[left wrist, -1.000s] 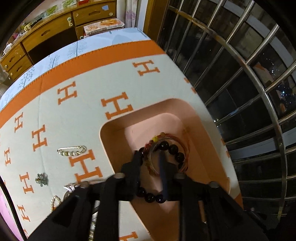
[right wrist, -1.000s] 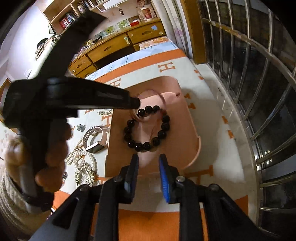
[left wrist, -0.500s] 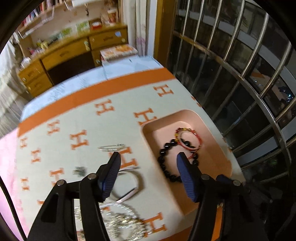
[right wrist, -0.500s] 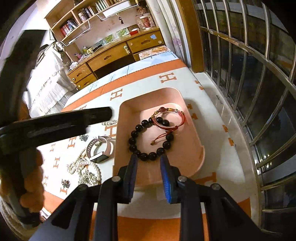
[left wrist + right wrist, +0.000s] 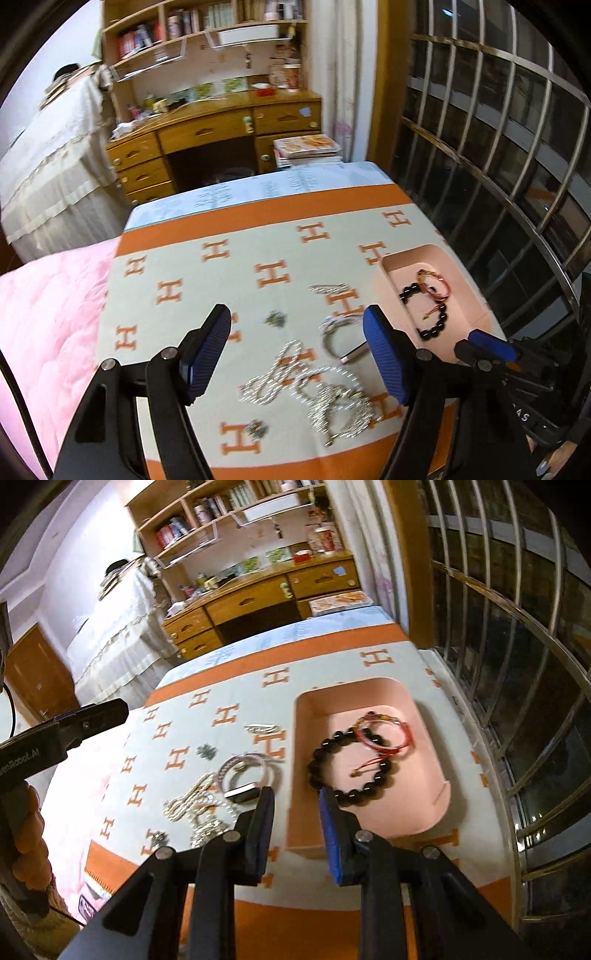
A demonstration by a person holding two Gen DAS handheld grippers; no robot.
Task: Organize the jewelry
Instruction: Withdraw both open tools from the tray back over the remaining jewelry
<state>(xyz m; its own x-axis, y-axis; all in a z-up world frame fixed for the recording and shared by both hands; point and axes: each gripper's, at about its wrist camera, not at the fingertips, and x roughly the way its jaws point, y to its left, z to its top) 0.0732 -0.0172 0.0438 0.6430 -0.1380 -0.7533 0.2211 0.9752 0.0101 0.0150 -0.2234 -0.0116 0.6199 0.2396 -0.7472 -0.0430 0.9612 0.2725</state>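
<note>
Blanket (image 5: 236, 273), cream with orange H marks, fills the lower half of both views and carries all the jewelry; it lies over a bed, not a desk.

Tray (image 5: 428, 812), pink, sits at centre right of the right wrist view. A second ago the left gripper (image 5: 297, 350) was down in the tray with the black bead bracelet (image 5: 354, 768) at its tips; now it is clear of the tray and hangs above the loose pile at lower centre of its own view. The bracelet lies flat in the tray, overlapping the red cord bracelet (image 5: 384, 733). Judgement: that placement is done, two pieces are sorted, and the next pick comes from the blanket.

Left on the blanket, left of the tray: watch (image 5: 245, 779), silver chain heap (image 5: 314, 391), small clover charm (image 5: 206, 751), silver clip (image 5: 263, 728).

Left gripper: jaws wide apart and opening further, nothing between them, touching nothing.

Right gripper (image 5: 295, 819): jaws partly apart, parallel, empty; it hovers over the near left edge of the tray, and contact with the rim cannot be told.
</note>
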